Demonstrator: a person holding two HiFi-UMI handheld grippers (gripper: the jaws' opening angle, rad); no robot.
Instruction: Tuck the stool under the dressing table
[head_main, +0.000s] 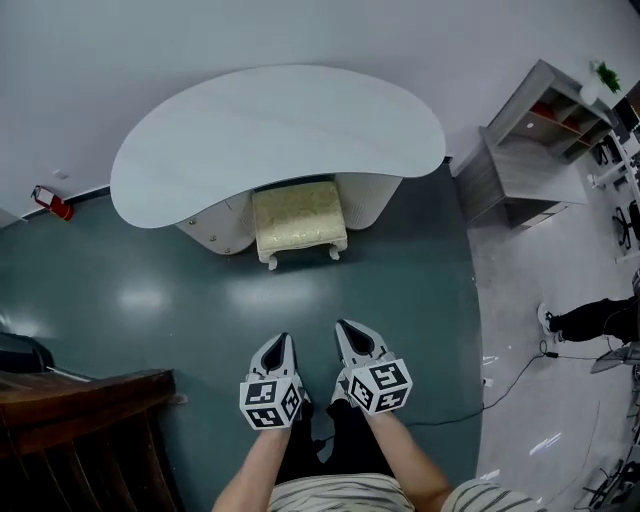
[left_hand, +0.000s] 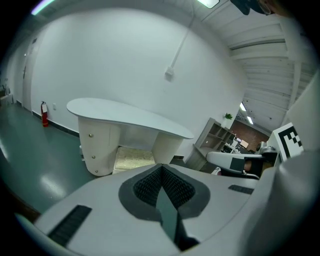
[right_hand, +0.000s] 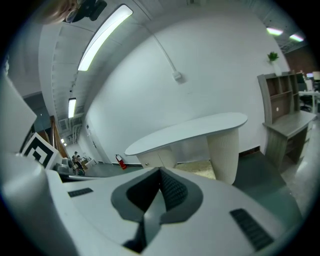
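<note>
A white kidney-shaped dressing table stands against the wall. A cream padded stool sits between its pedestals, its back half under the top and its front legs showing. In the left gripper view the stool shows between the table pedestals; in the right gripper view the stool lies under the table. My left gripper and right gripper hang side by side well in front of the stool, apart from it. Both are shut with nothing between the jaws.
A dark wooden piece stands at the lower left. A grey shelf unit is at the right by the wall. A red fire extinguisher lies at the left wall. A person's legs and cables show at the far right.
</note>
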